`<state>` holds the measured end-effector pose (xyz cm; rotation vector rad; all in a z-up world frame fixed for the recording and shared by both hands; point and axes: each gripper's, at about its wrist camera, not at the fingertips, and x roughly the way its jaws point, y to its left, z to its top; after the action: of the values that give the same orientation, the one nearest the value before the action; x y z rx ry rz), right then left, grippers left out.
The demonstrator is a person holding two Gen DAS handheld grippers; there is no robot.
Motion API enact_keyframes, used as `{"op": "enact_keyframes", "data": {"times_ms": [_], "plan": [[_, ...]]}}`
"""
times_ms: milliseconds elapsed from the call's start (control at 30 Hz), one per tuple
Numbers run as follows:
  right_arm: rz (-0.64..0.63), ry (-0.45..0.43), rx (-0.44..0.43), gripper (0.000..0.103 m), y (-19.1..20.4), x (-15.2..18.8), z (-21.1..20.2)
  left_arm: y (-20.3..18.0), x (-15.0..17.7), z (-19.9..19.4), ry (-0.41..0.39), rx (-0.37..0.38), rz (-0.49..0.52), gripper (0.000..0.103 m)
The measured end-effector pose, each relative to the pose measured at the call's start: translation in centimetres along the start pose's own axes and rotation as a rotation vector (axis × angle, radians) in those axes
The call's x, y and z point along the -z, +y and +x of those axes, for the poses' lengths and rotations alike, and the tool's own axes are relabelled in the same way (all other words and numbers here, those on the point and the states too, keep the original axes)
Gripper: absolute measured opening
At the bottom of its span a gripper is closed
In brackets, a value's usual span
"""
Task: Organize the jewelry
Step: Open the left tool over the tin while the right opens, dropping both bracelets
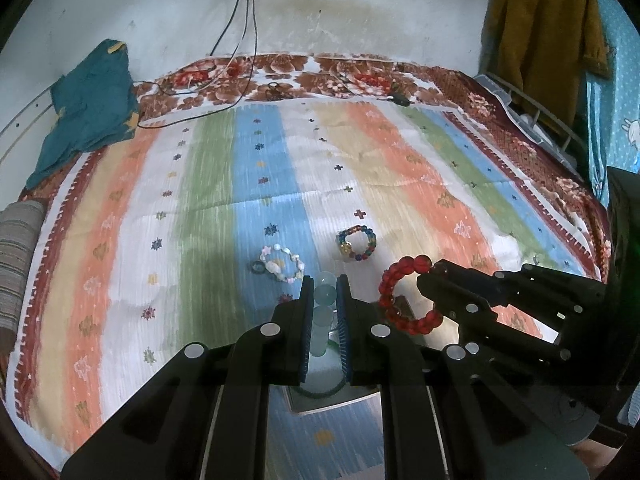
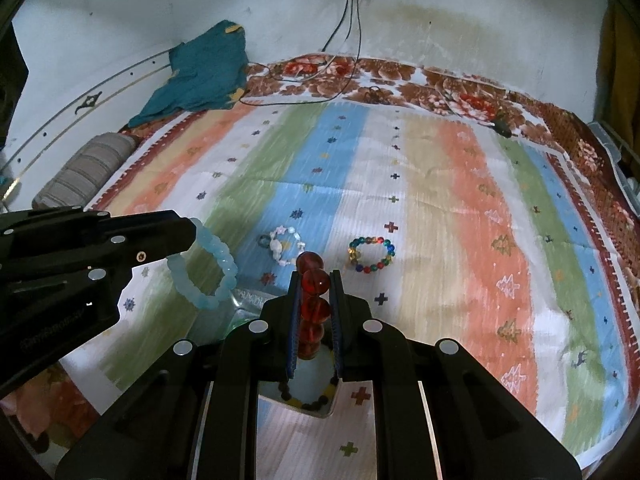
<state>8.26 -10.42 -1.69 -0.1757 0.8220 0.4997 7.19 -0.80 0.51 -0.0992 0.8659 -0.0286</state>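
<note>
Midway, seemingly: left tool [image 1: 325, 298] clamped on pale bracelet [image 2: 208, 268], right tool [image 2: 315, 286] clamped on red bracelet [image 1: 404, 296]. Left on the bed [image 1: 400, 176]: white bracelet [image 1: 280, 264] and multicoloured bracelet [image 1: 357, 243] (destination unclear).

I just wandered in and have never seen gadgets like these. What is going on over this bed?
A person is sorting bracelets with a two-finger gripper in each hand. The left gripper is shut on a pale blue bracelet, and the right gripper is shut on a red bead bracelet; both are held up above the striped bedspread. Two more lie on the cloth beyond them: a white shell bracelet and a multicolored bead bracelet.
</note>
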Motion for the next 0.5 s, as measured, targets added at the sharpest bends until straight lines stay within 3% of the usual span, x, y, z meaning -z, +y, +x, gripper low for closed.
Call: {"op": "enact_keyframes", "data": {"times_ms": [133,200,333,500], "plan": [[0.015,0.015,0.008,0.016,-0.3,0.2,0.2,0.4,0.2,0.2,0.016,-0.017,-0.021,0.014],[0.025,0.014,0.034,0.031,-0.9,0.1,0.3,0.9,0.1,0.2,0.012,-0.042,-0.030,0.023],[0.057,0.026,0.066,0.036,-2.4,0.1,0.8,1.9,-0.1,0.7,0.024,-0.079,-0.058,0.029],[0.072,0.029,0.088,0.044,-3.3,-0.1,1.3,2.6,-0.3,1.5,0.043,-0.083,-0.080,0.045]]}}
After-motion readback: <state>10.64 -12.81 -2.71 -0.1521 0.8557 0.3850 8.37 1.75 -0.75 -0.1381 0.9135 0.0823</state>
